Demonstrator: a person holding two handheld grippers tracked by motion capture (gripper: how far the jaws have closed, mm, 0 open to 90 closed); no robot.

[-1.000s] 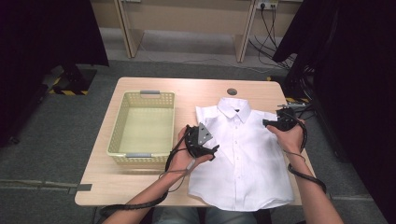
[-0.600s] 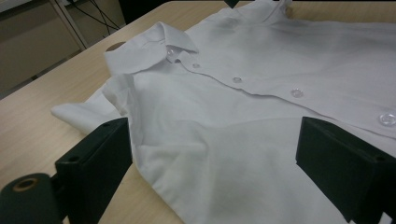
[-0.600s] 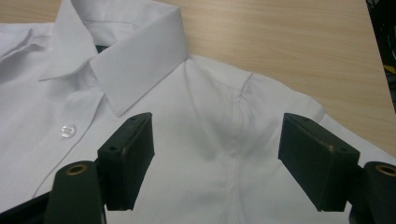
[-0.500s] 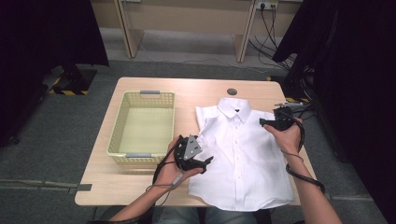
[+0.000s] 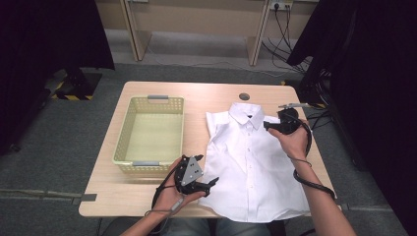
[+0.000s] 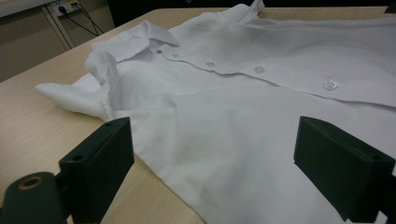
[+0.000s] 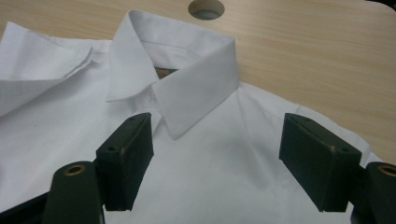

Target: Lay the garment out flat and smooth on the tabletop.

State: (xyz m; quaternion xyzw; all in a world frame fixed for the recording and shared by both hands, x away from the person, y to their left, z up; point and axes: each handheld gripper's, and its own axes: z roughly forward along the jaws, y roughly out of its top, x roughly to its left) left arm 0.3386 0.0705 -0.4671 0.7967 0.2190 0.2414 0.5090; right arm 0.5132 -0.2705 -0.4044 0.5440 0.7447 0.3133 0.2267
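Observation:
A white buttoned shirt (image 5: 251, 162) lies flat on the wooden table (image 5: 211, 96), collar toward the far side. My left gripper (image 5: 210, 184) is open at the shirt's near left edge, low over the table. In the left gripper view its jaws straddle the shirt's side edge (image 6: 187, 140) without pressing on it, and a folded sleeve (image 6: 70, 95) lies ahead to the left. My right gripper (image 5: 269, 125) hovers open over the shirt's right shoulder, beside the collar (image 7: 187, 88). Nothing is held between its jaws.
An empty pale yellow plastic basket (image 5: 150, 101) stands on the left half of the table, just left of the shirt. A round cable hole (image 5: 244, 96) sits beyond the collar. Dark curtains hang on both sides, and cables trail from both grippers.
My left gripper slid toward the near edge of the table along the shirt's left side. My right gripper shifted a little left toward the collar.

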